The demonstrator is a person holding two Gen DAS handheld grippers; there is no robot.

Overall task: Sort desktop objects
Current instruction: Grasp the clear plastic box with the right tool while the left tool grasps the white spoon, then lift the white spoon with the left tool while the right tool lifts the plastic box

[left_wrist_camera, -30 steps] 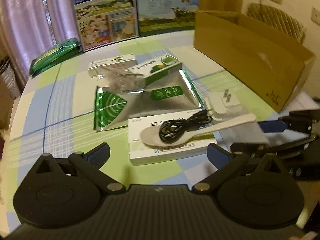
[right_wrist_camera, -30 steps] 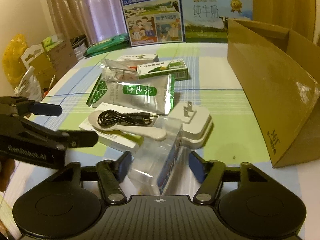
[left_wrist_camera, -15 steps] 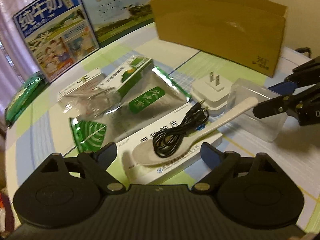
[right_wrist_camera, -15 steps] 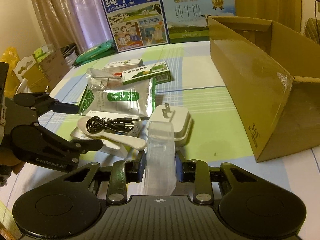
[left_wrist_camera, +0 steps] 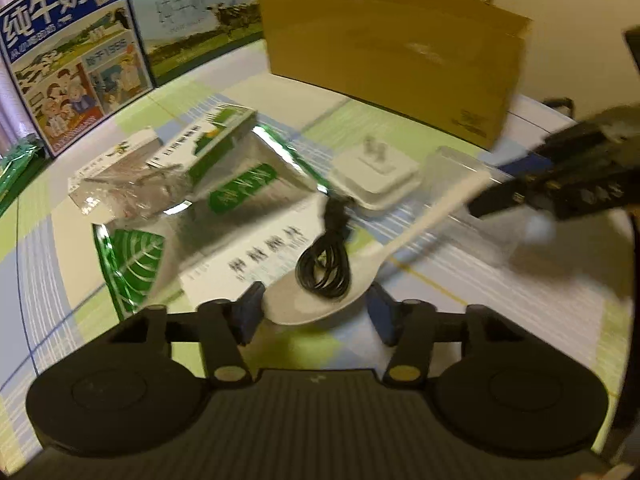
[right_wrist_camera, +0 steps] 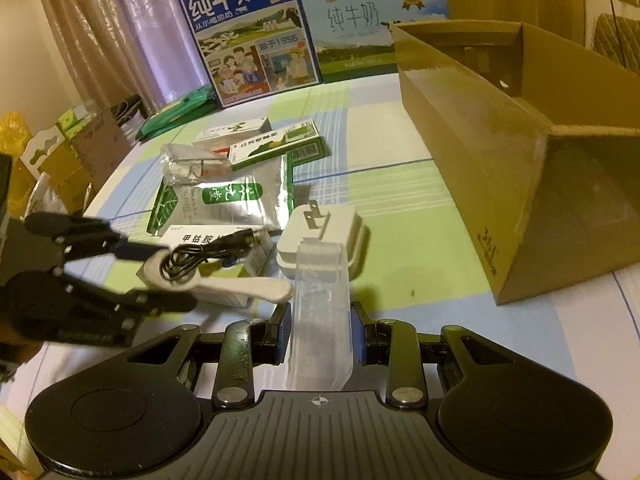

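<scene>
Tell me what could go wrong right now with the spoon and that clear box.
The left gripper is open around the bowl of the white spoon, and the coiled black cable lies in that bowl, so lifting the spoon may drag or spill the cable. The right gripper is shut on the clear plastic box, which sits close to the spoon handle and the white charger; moving it could knock them.

Mauve curtains (right_wrist_camera: 132, 28) behind; cream wall (right_wrist_camera: 36, 64); checked tablecloth (right_wrist_camera: 360, 152)

Right gripper (right_wrist_camera: 319, 334) fingers clamp a clear plastic box (right_wrist_camera: 320, 312); cardboard box (right_wrist_camera: 520, 160) right.
</scene>
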